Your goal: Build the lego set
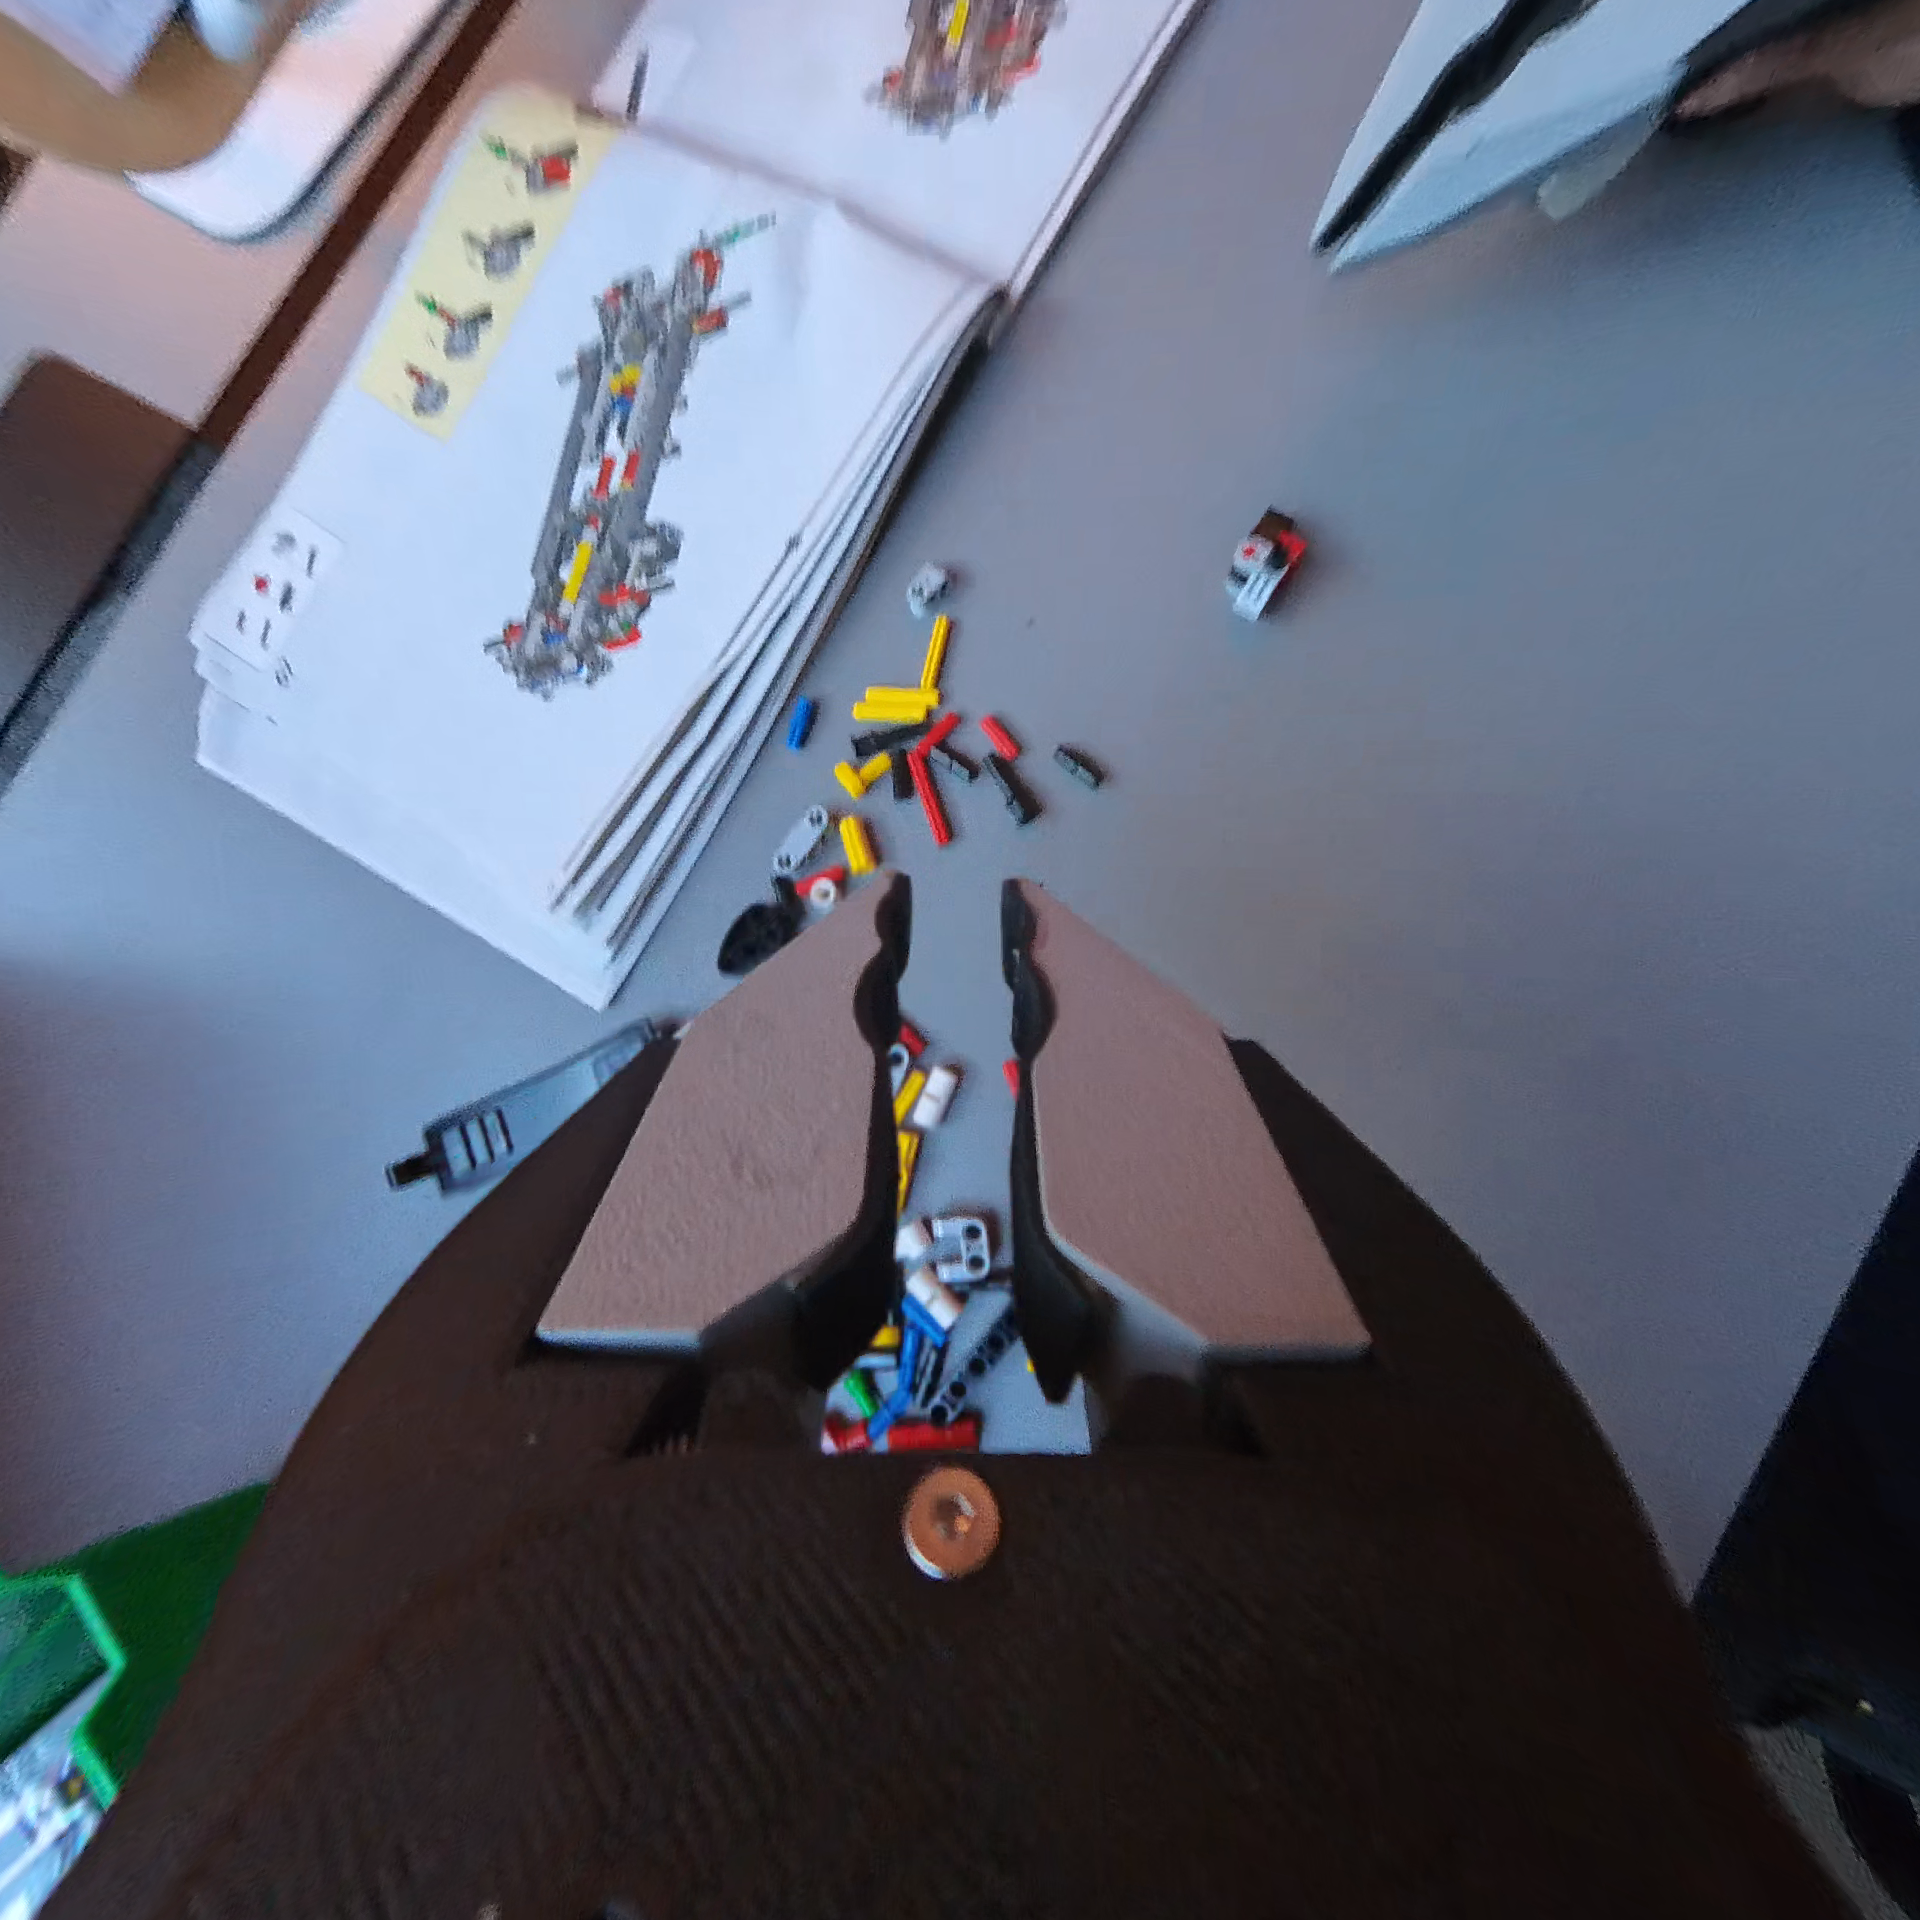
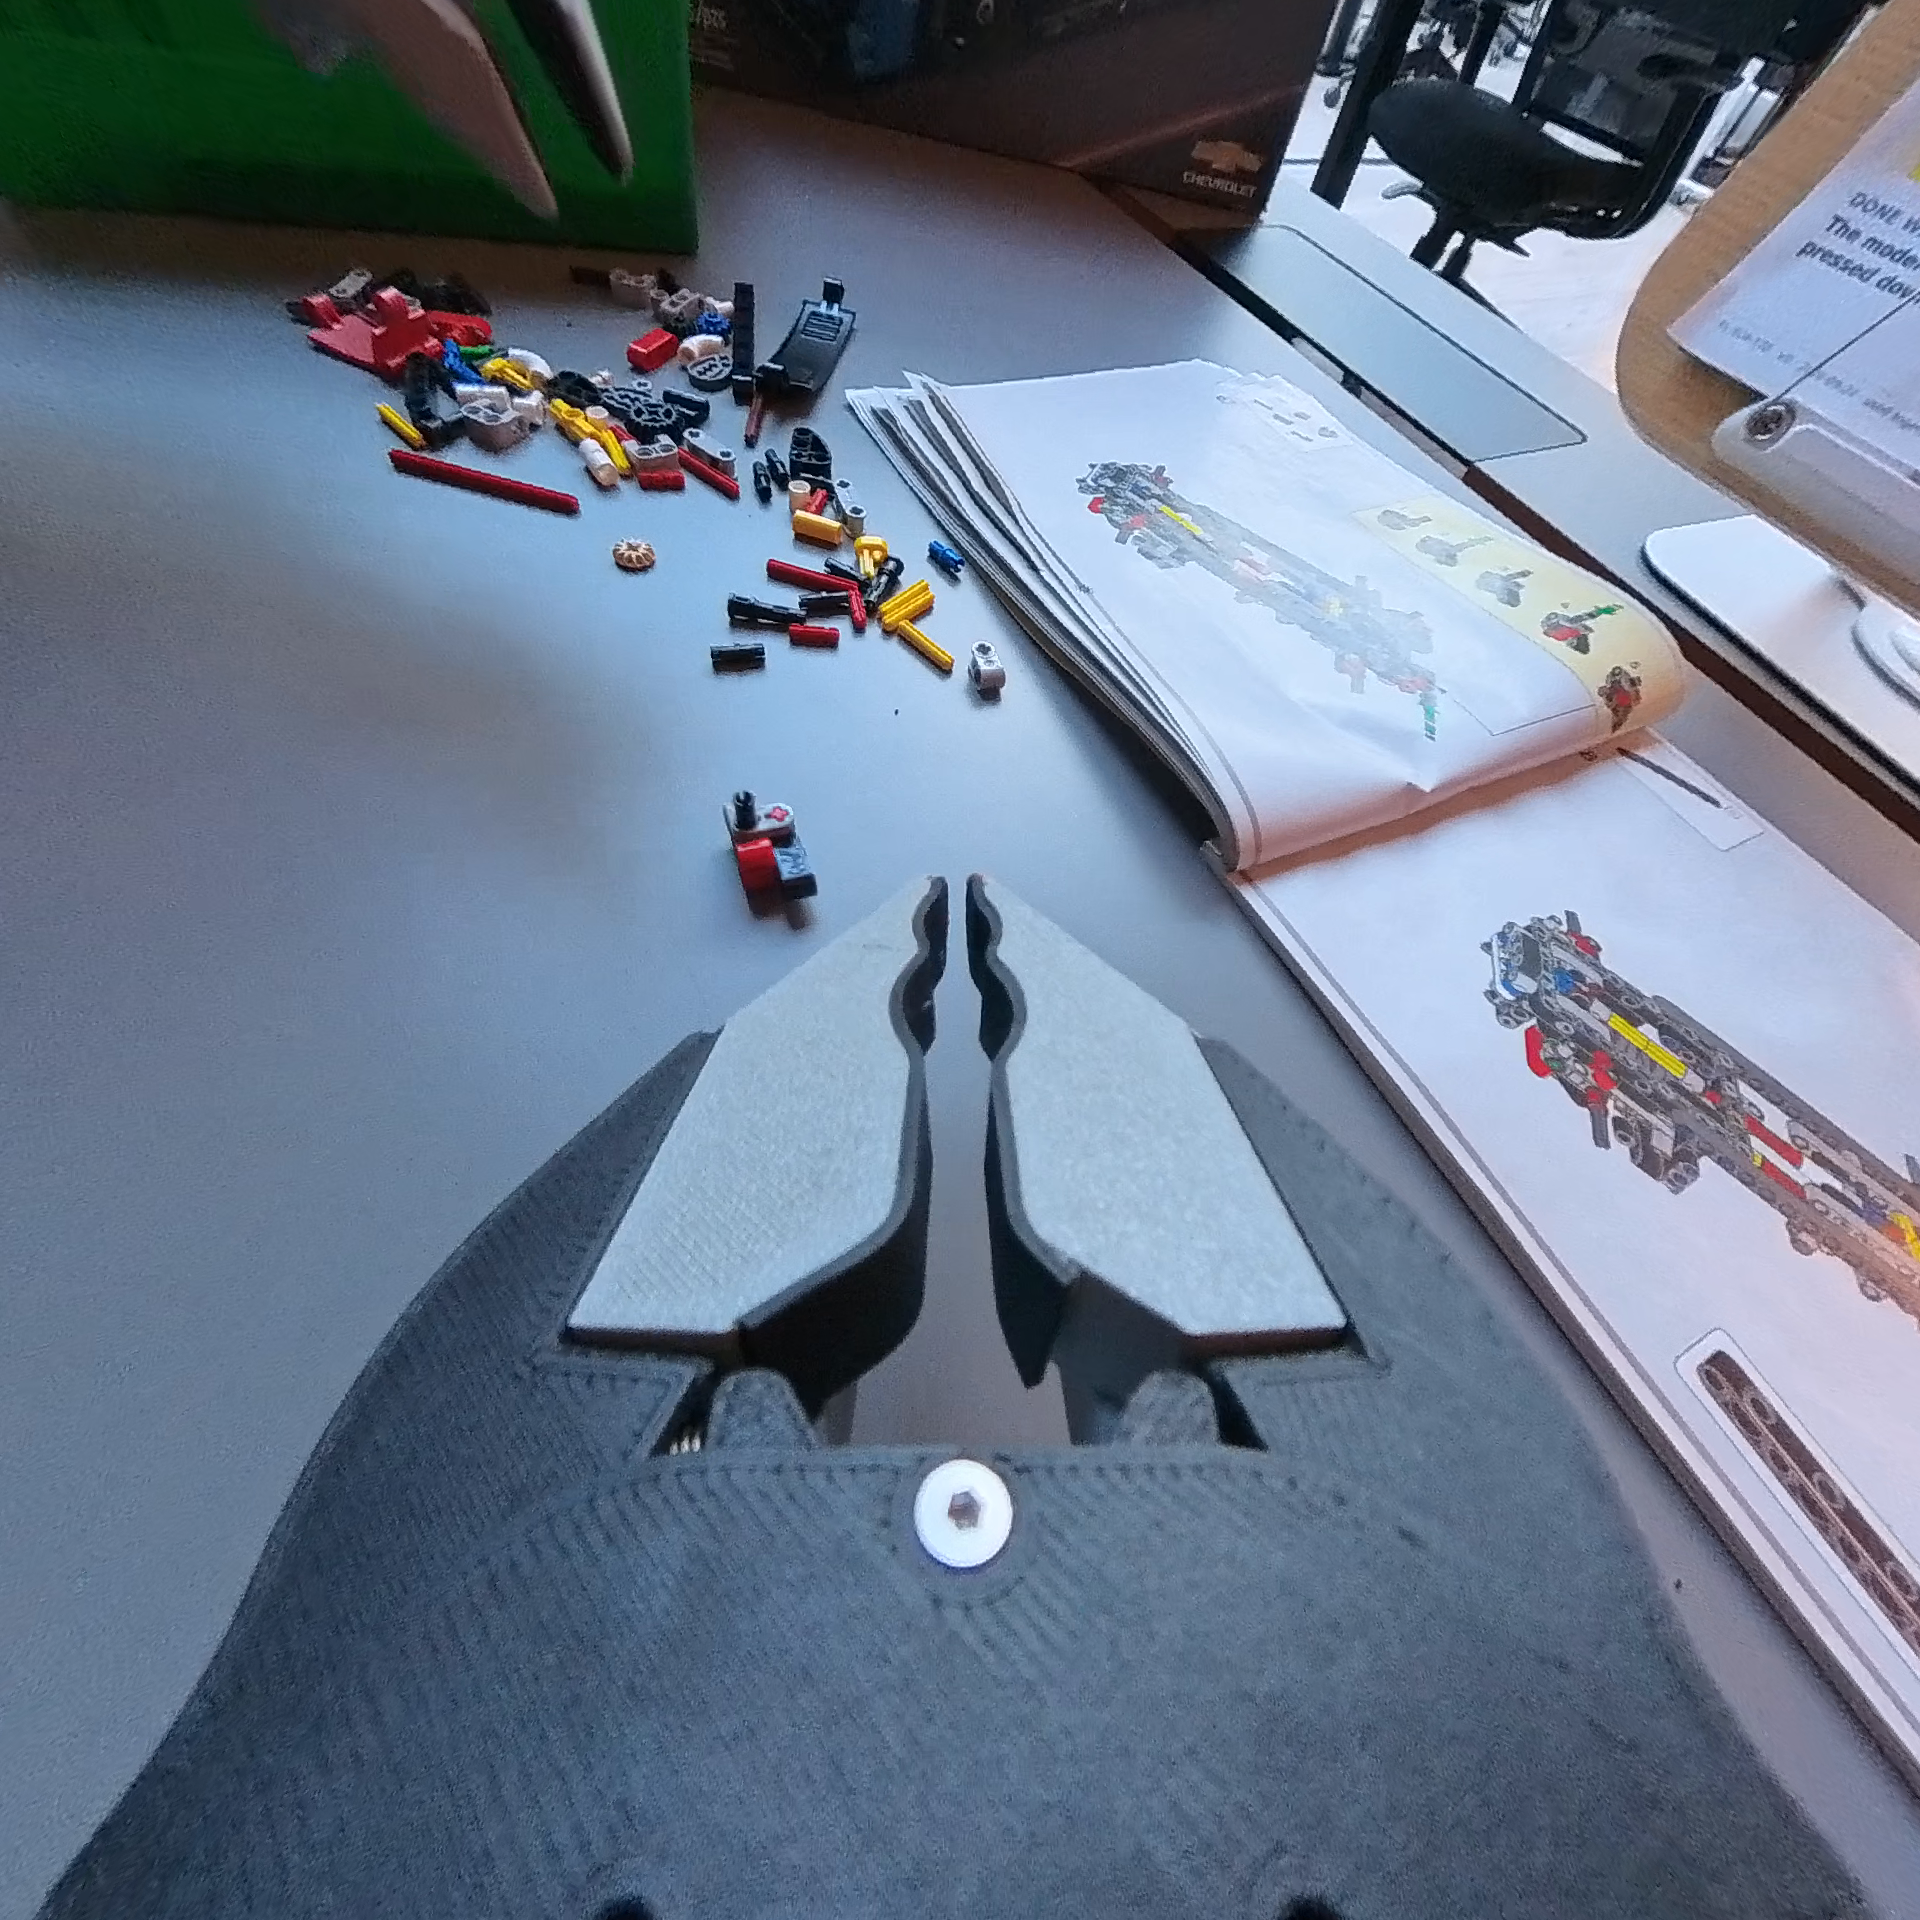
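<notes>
My left gripper [image 1: 956, 888] is open with nothing between its pads. It hovers over a scatter of small building pieces [image 1: 914, 748] in yellow, red, black and grey on the grey table [image 1: 1455, 831]; more pieces show between its fingers. My right gripper [image 2: 957, 883] is shut, with nothing showing between its pads, low over the bare table. A small red, grey and black assembly [image 2: 769, 847] lies just left of its tips and also shows in the left wrist view [image 1: 1265, 561]. The scatter of pieces [image 2: 623, 416] lies farther off in the right wrist view.
An open instruction booklet [image 1: 520, 520] lies left of the pieces; in the right wrist view it lies to the right [image 2: 1299, 623]. A green box [image 2: 312, 125] stands at the table's far side. A black flat tool [image 2: 810, 343] lies among the pieces. A monitor base [image 2: 1766, 561] stands at the right. Spacing between my two grippers at the tips: around 20 cm.
</notes>
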{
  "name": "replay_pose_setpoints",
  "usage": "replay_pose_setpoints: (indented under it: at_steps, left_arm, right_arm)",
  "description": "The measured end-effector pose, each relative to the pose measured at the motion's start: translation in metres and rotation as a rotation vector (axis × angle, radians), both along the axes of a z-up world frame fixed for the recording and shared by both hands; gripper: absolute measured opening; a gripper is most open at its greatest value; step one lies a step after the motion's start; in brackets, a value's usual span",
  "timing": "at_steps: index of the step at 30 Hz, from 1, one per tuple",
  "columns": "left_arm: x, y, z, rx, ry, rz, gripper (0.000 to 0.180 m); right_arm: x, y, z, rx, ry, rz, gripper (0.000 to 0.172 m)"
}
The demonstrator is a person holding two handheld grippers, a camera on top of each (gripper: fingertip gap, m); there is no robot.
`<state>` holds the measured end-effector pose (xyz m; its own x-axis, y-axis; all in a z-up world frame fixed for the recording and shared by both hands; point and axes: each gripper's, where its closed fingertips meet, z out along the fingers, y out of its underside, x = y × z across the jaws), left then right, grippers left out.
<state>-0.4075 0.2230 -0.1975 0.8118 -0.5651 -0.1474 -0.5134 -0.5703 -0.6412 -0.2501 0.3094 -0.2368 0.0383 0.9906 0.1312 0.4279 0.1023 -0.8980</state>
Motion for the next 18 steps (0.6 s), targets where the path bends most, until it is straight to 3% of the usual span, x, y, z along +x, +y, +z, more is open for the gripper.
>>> replay_pose_setpoints:
  at_steps: [3, 7, 15, 18]
  left_arm:
    - [-0.007, -0.009, -0.02, -0.065, 0.011, 0.046, 0.007]
    - [0.002, -0.014, -0.032, -0.102, -0.114, 0.066, 0.005]
    - [0.027, 0.025, -0.052, -0.074, -0.238, 0.134, 0.011]
    - [0.03, 0.029, -0.067, -0.099, -0.185, 0.141, 0.014]
  right_arm:
    - [-0.001, -0.002, 0.0, 0.021, -0.005, 0.001, 0.0]
    - [-0.002, -0.005, 0.0, 0.048, -0.009, 0.011, 0.0]
    - [-0.004, -0.009, -0.002, 0.046, -0.017, 0.03, 0.0]
    - [-0.004, -0.011, 0.0, 0.045, -0.012, 0.038, 0.0]
